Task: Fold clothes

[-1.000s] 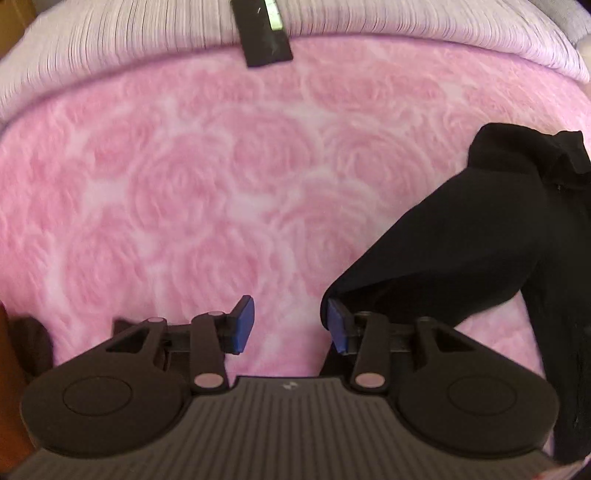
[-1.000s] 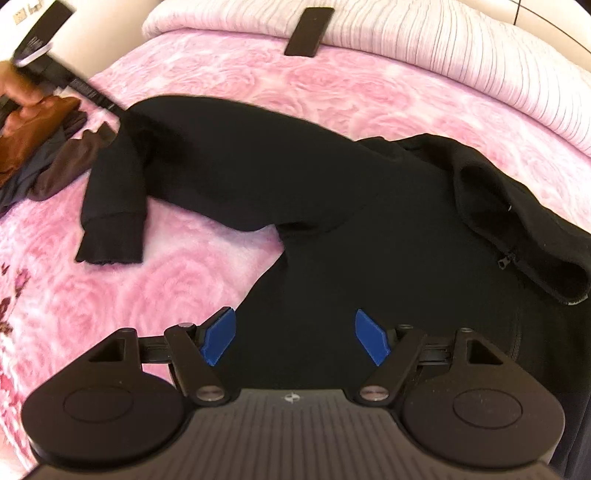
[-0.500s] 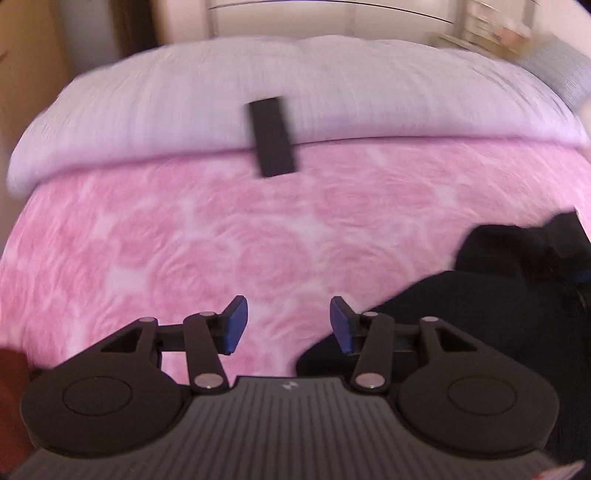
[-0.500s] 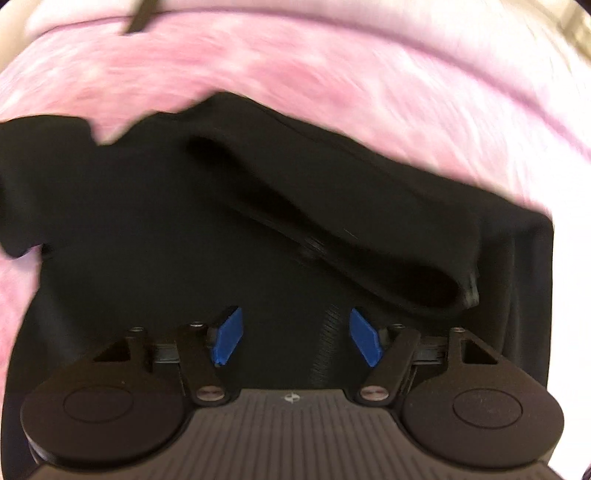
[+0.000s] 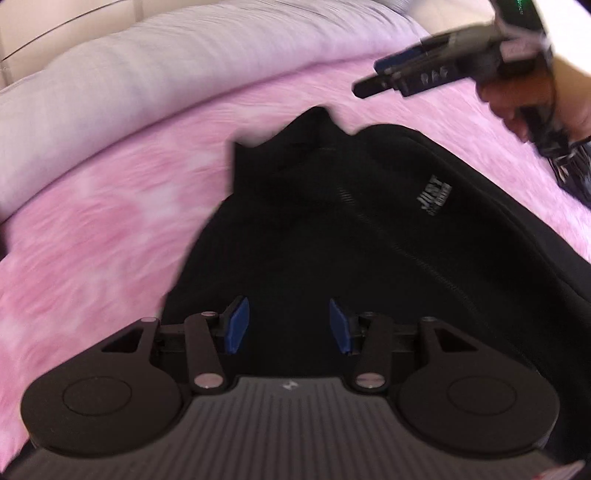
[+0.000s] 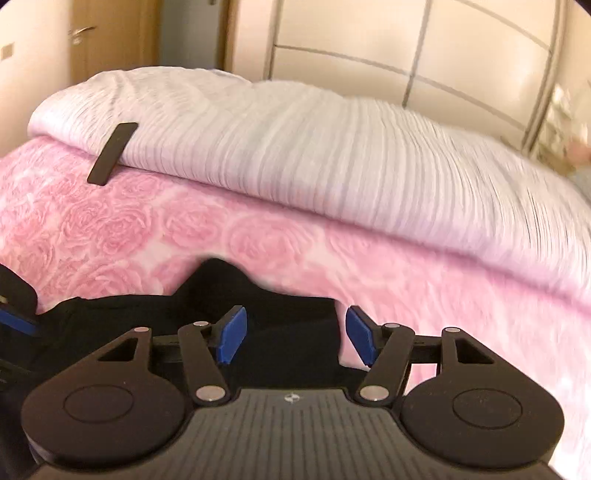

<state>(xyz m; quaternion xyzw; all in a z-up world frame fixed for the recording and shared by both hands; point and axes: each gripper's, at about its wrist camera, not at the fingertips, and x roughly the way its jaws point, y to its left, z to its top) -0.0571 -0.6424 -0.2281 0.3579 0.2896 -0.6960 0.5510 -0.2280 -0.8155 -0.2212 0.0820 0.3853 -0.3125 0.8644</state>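
Note:
A black zip jacket (image 5: pixel 369 236) with a small grey logo lies spread on the pink rose-patterned blanket (image 5: pixel 92 229). My left gripper (image 5: pixel 288 326) is open and empty, just above the jacket's body. My right gripper (image 6: pixel 293 334) is open and empty, above the jacket's top edge (image 6: pixel 258 314). The right gripper also shows in the left wrist view (image 5: pixel 436 75) at top right, held in a hand above the blanket beyond the jacket. The tip of the left gripper shows at the left edge of the right wrist view (image 6: pixel 14 314).
A white ribbed duvet (image 6: pixel 332 155) is rolled along the far side of the bed. A flat black remote-like object (image 6: pixel 112 153) leans on its edge at the left. Wardrobe doors (image 6: pixel 406 44) and a wooden door (image 6: pixel 107 33) stand behind the bed.
My left gripper has swung right, from over the bare blanket to over the jacket's body. My right gripper has tilted up from the jacket's collar towards the duvet and wardrobe. Both stay open.

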